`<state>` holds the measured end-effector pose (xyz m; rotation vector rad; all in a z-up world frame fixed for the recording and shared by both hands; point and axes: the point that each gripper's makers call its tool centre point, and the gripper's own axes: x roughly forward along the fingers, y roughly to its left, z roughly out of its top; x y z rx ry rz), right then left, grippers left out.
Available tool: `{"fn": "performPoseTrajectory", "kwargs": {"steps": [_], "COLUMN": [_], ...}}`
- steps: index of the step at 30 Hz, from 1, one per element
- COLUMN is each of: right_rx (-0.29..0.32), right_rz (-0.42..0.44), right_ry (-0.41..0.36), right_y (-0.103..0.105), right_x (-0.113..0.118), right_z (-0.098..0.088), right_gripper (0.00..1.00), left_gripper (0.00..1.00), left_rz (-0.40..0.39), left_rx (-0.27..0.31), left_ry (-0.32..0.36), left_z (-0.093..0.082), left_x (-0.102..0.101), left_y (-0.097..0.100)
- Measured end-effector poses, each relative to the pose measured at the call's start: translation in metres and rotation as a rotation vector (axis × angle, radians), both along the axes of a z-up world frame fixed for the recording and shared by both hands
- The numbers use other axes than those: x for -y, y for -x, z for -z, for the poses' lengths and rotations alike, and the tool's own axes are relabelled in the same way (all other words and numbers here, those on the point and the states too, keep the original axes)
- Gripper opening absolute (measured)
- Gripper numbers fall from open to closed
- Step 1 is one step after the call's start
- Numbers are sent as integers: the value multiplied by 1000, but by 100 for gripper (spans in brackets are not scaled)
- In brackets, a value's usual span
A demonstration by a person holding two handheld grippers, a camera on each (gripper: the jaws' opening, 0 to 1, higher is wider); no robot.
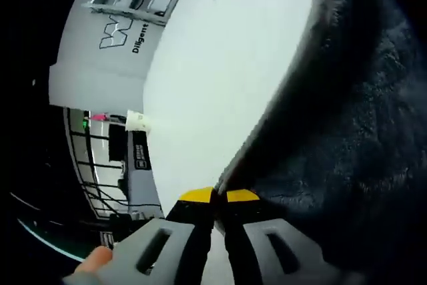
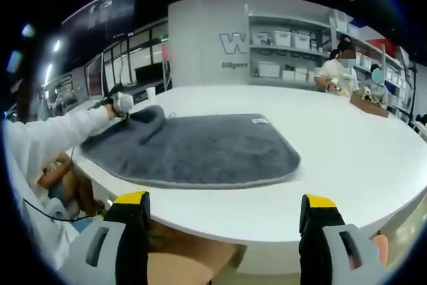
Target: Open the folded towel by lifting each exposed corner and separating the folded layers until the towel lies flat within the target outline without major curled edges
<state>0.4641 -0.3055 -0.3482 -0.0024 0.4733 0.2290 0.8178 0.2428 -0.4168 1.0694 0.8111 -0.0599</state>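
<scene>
Both grippers differ plainly in how they stand. In the left gripper view the left gripper [image 1: 219, 196] has its yellow-tipped jaws pressed together on the edge of the dark grey towel [image 1: 347, 125], pinching a fold of the cloth right at the tips. The towel rises past the jaws as a dark, fluffy mass, and beyond its edge lies the white tabletop [image 1: 213, 78]. A fingertip of the person's hand [image 1: 97, 258] shows beside the grey body of this gripper.

In the right gripper view the right gripper [image 2: 223, 208] has its jaws spread wide, with nothing between them; it hangs off the near edge of the tabletop [image 2: 347, 158], well apart from the cloth. From here the towel [image 2: 193, 148] lies spread on the white surface close to the near edge, mostly flat, with a small white label [image 2: 260, 121] on its far side. Its end toward the left side of the table is bunched and lifted into a hump, and there the left gripper [image 2: 122, 103] meets it, held by an arm in a white sleeve [image 2: 50, 135] that reaches across from the table's left edge. I cannot make out any target outline on the surface.

Beyond the far edge of the table a person in a light shirt [image 2: 337, 71] sits at its far right side. Behind stands a grey wall with lettering [image 2: 233, 45] and shelves [image 2: 287, 51] carrying boxes.
</scene>
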Motion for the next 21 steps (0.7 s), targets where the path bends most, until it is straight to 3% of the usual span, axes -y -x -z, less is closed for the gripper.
{"fn": "performPoseTrajectory", "kwargs": {"steps": [2, 5, 10, 14, 17, 21], "right_rx": [2, 7, 11, 11, 11, 8], "right_rz": [-1, 0, 2, 1, -3, -9], "right_ry": [1, 1, 3, 4, 8, 14], "right_y": [0, 1, 1, 1, 1, 0], "right_x": [0, 0, 0, -1, -3, -7], "right_z": [-1, -2, -4, -4, -4, -3], "right_gripper": [93, 93, 93, 93, 93, 93], "left_gripper": [5, 22, 34, 42, 49, 52], "left_rz": [-34, -92, -112, -126, -91, -67], "left_rx": [34, 142, 182, 189, 226, 281], "left_ry": [90, 205, 234, 393, 534, 668], "left_z": [-4, -18, -33, -38, -52, -71], "left_x": [-2, -8, -22, -17, -4, 7], "left_y": [-2, -4, 0, 12, 23, 38]}}
